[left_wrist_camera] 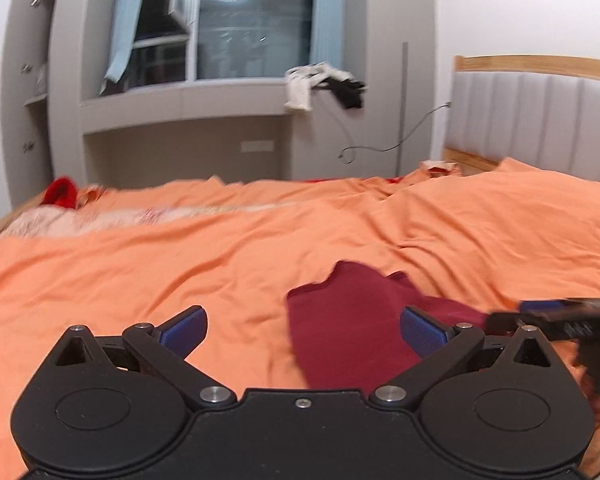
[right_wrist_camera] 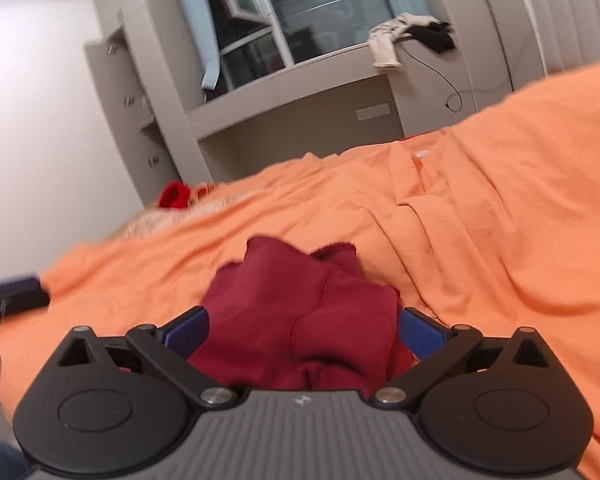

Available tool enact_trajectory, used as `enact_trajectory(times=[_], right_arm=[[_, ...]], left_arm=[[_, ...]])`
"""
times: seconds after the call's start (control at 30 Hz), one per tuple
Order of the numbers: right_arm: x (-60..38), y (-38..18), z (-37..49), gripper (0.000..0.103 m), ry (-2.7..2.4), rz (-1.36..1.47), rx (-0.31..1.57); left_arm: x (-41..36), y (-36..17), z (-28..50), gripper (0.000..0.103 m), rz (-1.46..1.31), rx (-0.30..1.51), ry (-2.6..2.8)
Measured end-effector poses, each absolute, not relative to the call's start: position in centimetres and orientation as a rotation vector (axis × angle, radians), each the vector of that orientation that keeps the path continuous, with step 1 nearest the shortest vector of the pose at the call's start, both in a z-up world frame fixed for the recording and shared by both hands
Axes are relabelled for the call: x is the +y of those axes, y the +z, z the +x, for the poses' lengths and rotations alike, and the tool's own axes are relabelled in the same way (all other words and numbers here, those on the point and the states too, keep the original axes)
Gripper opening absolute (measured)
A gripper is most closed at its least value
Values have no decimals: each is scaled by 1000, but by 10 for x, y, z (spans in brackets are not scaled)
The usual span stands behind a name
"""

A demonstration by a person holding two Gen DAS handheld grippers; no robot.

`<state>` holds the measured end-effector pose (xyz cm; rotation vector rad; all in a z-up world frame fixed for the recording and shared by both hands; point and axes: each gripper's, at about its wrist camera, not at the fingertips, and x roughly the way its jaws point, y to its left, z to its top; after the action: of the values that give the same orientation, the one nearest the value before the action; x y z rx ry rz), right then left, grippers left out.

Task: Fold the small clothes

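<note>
Left wrist view: the left gripper (left_wrist_camera: pixel 303 330) stands wide, nothing between its pads. The dark red garment (left_wrist_camera: pixel 340 328) lies on the orange bedcover (left_wrist_camera: pixel 180 264), ahead and to the right of the jaws. The right gripper (left_wrist_camera: pixel 556 316) shows at the right edge, just beside the garment. Risk: the bedcover is creased, so a low pinch may catch bedcover together with cloth.

Right wrist view: the right gripper (right_wrist_camera: pixel 303 332) is wide too, and the garment (right_wrist_camera: pixel 300 312) lies bunched between and beyond its pads, apparently unclamped. Risk: a grasp on the bunch could take several layers and spoil the fold. A red item (right_wrist_camera: pixel 175 195) lies well apart at the far edge. Nothing blocks the approach.
</note>
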<state>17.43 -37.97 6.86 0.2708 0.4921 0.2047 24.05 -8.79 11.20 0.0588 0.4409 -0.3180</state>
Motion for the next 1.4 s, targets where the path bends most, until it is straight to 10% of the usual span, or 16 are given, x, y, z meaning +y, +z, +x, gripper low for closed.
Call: enact_trajectory(times=[0.43, 0.77, 1.13, 1.4], right_arm=[[-341, 37, 140, 103, 125, -31, 579], [-422, 57, 156, 101, 144, 367, 461], [-419, 30, 229, 14, 120, 415, 590], [-414, 47, 231, 6, 74, 354, 446]], left_arm=[[-77, 30, 262, 102, -21, 573, -486], [-80, 15, 262, 103, -10, 553, -496], [-78, 13, 256, 103, -1, 536, -506], [-78, 7, 257, 102, -15, 539, -524]])
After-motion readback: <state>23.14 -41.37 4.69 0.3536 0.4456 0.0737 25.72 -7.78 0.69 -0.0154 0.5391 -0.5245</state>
